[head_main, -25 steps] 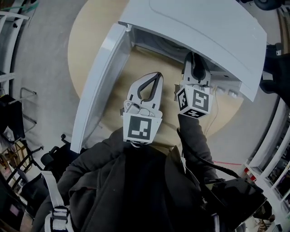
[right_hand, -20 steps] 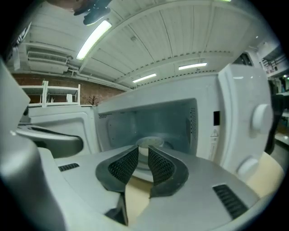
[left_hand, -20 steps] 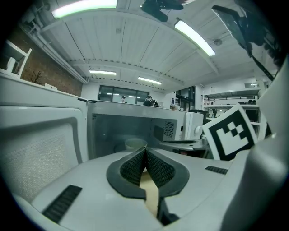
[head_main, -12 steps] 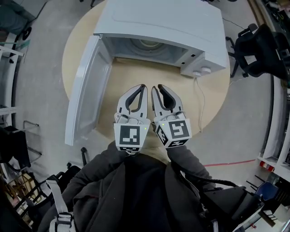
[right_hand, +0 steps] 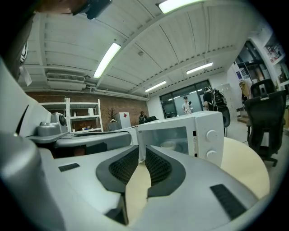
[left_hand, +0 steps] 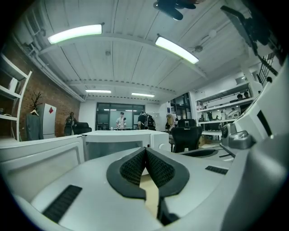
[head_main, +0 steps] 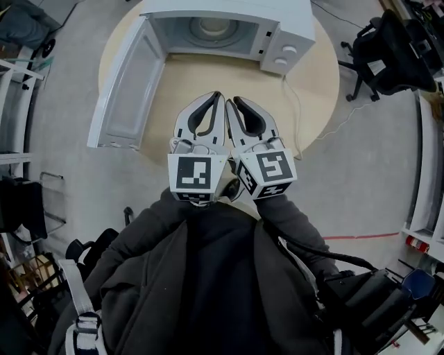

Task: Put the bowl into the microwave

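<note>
A white microwave point(head_main: 229, 14) stands at the far side of a round wooden table point(head_main: 312, 90). Its door point(head_main: 128, 87) hangs wide open to the left. A pale bowl point(head_main: 211, 26) sits inside on the turntable, and the right gripper view shows the bowl point(right_hand: 170, 145) through the open front. My left gripper point(head_main: 218, 96) and right gripper point(head_main: 231, 101) are held side by side over the table, a short way in front of the microwave. Each one is shut with nothing between its pads. In their own views the left gripper point(left_hand: 145, 150) and right gripper point(right_hand: 142, 149) point at the microwave.
A thin cable point(head_main: 297, 104) runs from the microwave across the table's right side. A black office chair point(head_main: 392, 48) stands off the table's right edge. Metal shelving point(head_main: 14, 83) lines the left, and people stand far off in the room.
My right gripper has come back out of the microwave mouth and now sits beside the left one. Both grippers have drawn away from the microwave, and the bowl stays inside.
</note>
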A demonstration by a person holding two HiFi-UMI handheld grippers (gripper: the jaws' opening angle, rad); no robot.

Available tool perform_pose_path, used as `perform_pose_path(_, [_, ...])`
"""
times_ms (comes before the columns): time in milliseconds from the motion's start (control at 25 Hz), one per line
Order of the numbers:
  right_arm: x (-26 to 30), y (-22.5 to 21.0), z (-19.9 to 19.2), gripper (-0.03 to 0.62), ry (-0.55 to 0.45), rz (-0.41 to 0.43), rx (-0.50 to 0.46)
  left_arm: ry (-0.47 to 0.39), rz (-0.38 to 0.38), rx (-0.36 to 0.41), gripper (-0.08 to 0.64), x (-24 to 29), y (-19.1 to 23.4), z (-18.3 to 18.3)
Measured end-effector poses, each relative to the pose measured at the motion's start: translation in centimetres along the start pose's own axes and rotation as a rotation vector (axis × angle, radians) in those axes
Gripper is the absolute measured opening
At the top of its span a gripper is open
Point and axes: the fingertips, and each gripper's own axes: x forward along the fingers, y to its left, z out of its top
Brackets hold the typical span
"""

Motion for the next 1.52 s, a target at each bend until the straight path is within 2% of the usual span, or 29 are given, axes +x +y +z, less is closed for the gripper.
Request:
perform_pose_path(240, [-3.2,0.9,0.7,0.035,-0.037,0.016,-0.026,-0.062,0.02,0.024,0.009,-2.5,-2.1,1.1])
perform_pose_path(480, [-4.6,1.2,1.8,0.008,-0.076,0.012,-0.045,-0.087,0.047,0.036,0.009,-4.0,-1.8,1.8])
perform_pose_path(720, [-5.1,2.0,2.2,0.006,-0.083,0.017,-0.064,-0.11,0.037,0.06,0.009,-4.7,-2.0,2.3])
perform_pose_path(1520, [-4.1,2.5,2.9,0.006,-0.091,0.042,-0.056,-0.115,0.039,0.062,0.009,-4.3,-1.5,2.9])
